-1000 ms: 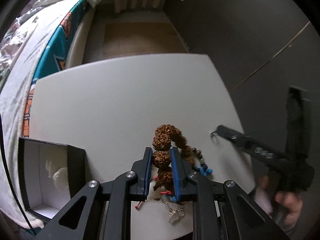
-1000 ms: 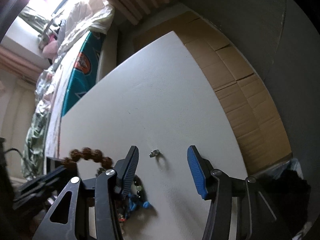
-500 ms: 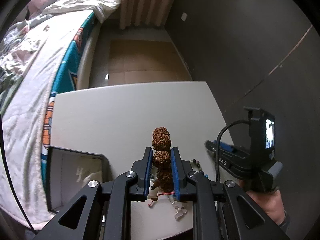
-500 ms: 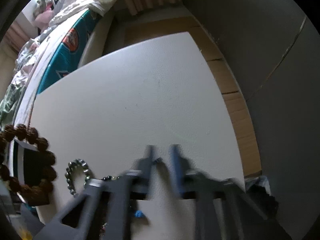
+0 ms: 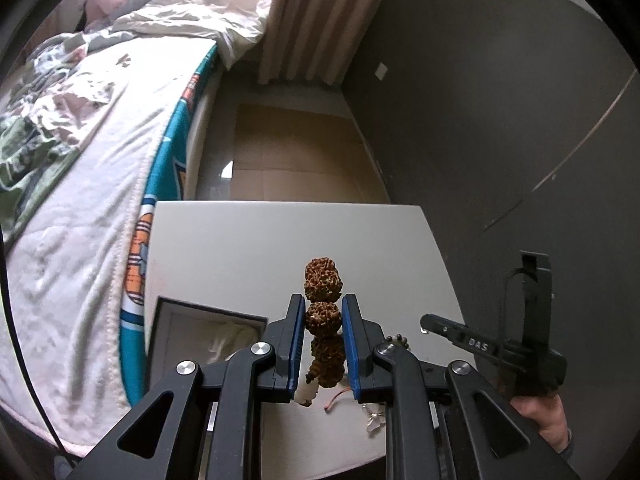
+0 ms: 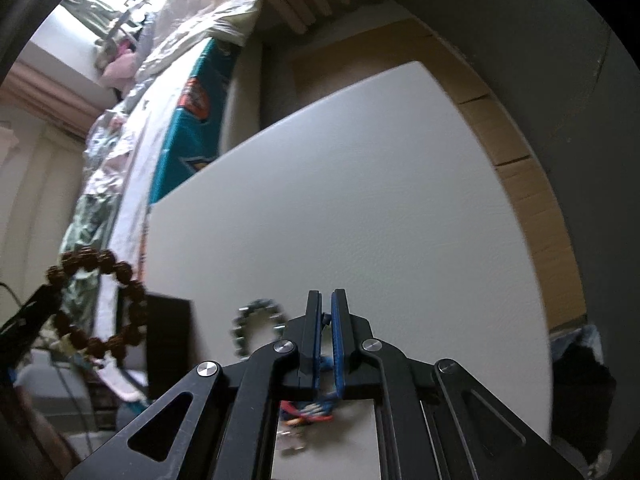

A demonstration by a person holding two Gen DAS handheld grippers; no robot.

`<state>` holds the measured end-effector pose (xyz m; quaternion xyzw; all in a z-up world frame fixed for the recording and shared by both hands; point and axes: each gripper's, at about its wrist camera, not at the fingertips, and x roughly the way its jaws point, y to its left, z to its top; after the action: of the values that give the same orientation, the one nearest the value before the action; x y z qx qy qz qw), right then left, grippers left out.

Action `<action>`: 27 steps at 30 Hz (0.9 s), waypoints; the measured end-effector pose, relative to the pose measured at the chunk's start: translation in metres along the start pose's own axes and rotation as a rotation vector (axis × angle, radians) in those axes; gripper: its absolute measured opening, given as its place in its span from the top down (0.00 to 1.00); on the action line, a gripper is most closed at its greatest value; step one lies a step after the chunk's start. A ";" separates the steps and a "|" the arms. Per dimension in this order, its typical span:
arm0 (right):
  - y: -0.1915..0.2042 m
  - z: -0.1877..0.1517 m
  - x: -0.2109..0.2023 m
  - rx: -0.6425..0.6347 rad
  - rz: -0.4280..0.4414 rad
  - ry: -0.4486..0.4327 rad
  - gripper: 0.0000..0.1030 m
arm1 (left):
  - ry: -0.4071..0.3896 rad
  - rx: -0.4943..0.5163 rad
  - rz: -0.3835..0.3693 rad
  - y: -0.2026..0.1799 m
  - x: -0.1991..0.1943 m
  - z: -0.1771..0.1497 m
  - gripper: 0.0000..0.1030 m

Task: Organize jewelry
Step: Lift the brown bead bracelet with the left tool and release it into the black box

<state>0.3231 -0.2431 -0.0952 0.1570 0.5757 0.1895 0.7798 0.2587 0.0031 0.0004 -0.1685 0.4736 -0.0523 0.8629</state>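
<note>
Brown, knobbly seed beads make up the bracelet (image 5: 323, 312) now clamped between the narrowly spread pads of the left gripper (image 5: 322, 320); it hangs clear of the white table (image 5: 248, 248), the loop dangling free in the right wrist view. Just below and to the left sits the open black jewelry box (image 5: 188, 312), pale padding showing inside, and no piece can be made out in it yet. The right gripper (image 6: 326, 312) has just snapped nearly shut; something small and bluish shows between its pads, likely the little ring, though I cannot tell for sure. Beside it on the table lies a grey metal-link bracelet (image 6: 256, 326). Under the grippers near the table's front edge more pieces wait: a dark bead strand (image 5: 398, 340), a silvery charm (image 5: 374, 424), and a red and blue cord (image 6: 308, 408). Judging by this, sorting is at an early stage: one bracelet lifted, nothing boxed, several items left.
</note>
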 end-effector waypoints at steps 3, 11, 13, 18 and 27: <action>0.026 -0.001 0.000 -0.031 0.026 -0.006 0.94 | -0.015 -0.016 -0.006 0.011 -0.010 -0.001 0.81; 0.105 -0.004 0.004 -0.155 0.116 0.003 0.94 | -0.067 -0.054 -0.001 0.045 -0.039 -0.005 0.81; 0.122 -0.007 0.008 -0.188 0.127 0.008 0.94 | -0.076 -0.065 0.008 0.052 -0.043 -0.007 0.81; 0.154 -0.014 0.021 -0.230 0.162 0.042 0.94 | -0.094 -0.098 0.024 0.075 -0.056 -0.013 0.81; 0.173 -0.021 0.042 -0.254 0.144 0.075 0.54 | -0.100 -0.148 0.046 0.104 -0.068 -0.022 0.81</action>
<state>0.2945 -0.0702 -0.0564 0.0907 0.5630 0.3220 0.7557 0.1954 0.1126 0.0084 -0.2233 0.4363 0.0114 0.8716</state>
